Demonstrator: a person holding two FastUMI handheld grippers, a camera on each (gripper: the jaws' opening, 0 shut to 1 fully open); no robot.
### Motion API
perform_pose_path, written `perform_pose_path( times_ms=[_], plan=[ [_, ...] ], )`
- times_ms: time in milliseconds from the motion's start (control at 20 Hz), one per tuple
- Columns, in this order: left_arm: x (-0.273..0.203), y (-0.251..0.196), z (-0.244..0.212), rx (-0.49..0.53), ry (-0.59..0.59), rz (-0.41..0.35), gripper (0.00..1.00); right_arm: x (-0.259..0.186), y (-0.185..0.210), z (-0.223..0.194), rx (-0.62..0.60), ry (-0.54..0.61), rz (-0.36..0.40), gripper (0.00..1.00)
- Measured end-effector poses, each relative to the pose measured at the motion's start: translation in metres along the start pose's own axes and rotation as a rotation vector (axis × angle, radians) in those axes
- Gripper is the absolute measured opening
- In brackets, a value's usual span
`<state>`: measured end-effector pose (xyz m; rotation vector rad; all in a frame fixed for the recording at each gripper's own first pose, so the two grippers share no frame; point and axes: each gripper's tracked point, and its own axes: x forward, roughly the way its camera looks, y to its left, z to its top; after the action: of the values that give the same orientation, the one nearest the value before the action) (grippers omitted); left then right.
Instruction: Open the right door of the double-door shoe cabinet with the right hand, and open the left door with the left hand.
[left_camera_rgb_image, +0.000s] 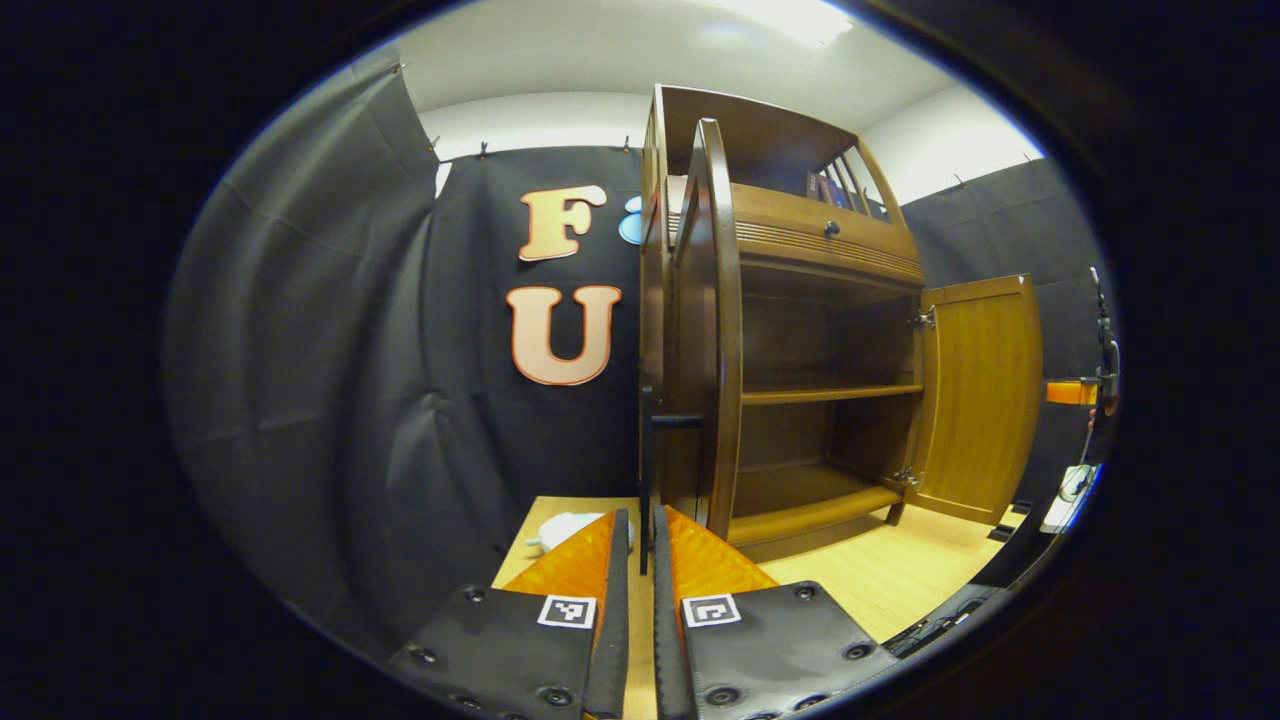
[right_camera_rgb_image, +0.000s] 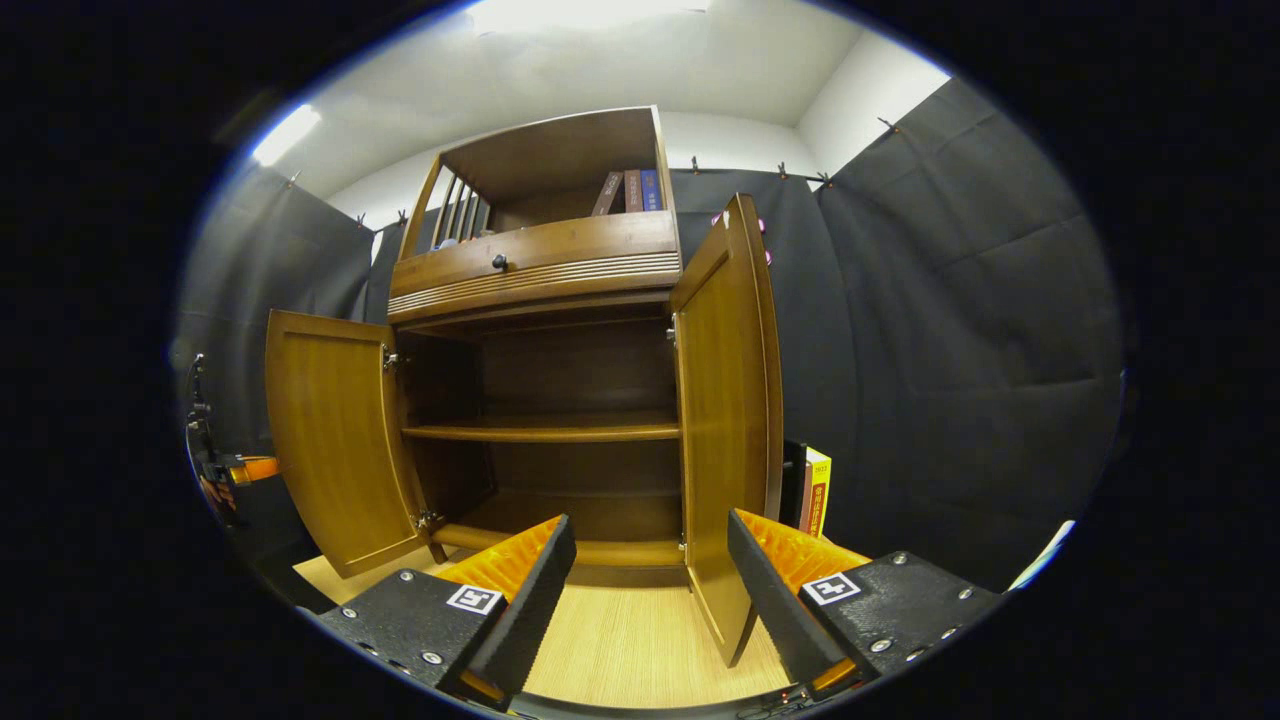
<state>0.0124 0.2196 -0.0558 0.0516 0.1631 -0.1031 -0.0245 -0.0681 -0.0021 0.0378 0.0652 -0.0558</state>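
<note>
Left gripper (left_camera_rgb_image: 641, 545) clamped on dark handle (left_camera_rgb_image: 647, 470) of left door (left_camera_rgb_image: 712, 330), door swung out edge-on. Right door (right_camera_rgb_image: 722, 420) swung wide, free edge between fingers of right gripper (right_camera_rgb_image: 650, 560), jaws spread apart, touching nothing. Shoe cabinet (right_camera_rgb_image: 560, 400) interior exposed, shelf (right_camera_rgb_image: 545, 430) bare. Books (right_camera_rgb_image: 815, 490) beside right door, near wall. Wooden floor (right_camera_rgb_image: 630, 640) free before cabinet.

Both cabinet (right_camera_rgb_image: 560, 400) doors open; right gripper (right_camera_rgb_image: 650, 580) fingers apart.
</note>
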Motion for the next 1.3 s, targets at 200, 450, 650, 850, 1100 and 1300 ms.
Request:
perform_pose_path(
  times_ms=[200, 450, 650, 850, 1100, 1300],
  plan=[
    [-0.038, -0.012, 0.029, -0.010, -0.031, 0.118, 0.18, 0.006, -0.003, 0.005, -0.019, -0.023, -0.002, 0.93],
    [-0.034, -0.069, 0.066, -0.025, -0.112, 0.145, 0.18, 0.021, -0.012, 0.005, -0.008, -0.042, -0.048, 0.94],
    [-0.020, -0.125, 0.082, -0.060, -0.154, 0.093, 0.18, 0.024, -0.016, 0.005, -0.017, -0.059, -0.034, 0.93],
    [-0.002, -0.151, 0.076, -0.021, -0.154, 0.102, 0.39, 0.021, -0.025, 0.002, -0.029, -0.070, -0.056, 0.93],
    [0.011, -0.154, 0.047, -0.013, -0.129, 0.176, 0.55, 0.014, -0.037, -0.003, -0.033, -0.073, -0.081, 0.93],
    [0.015, -0.167, 0.036, -0.079, -0.112, 0.173, 0.64, 0.009, -0.042, -0.008, -0.038, -0.060, -0.077, 0.93]
  ],
)
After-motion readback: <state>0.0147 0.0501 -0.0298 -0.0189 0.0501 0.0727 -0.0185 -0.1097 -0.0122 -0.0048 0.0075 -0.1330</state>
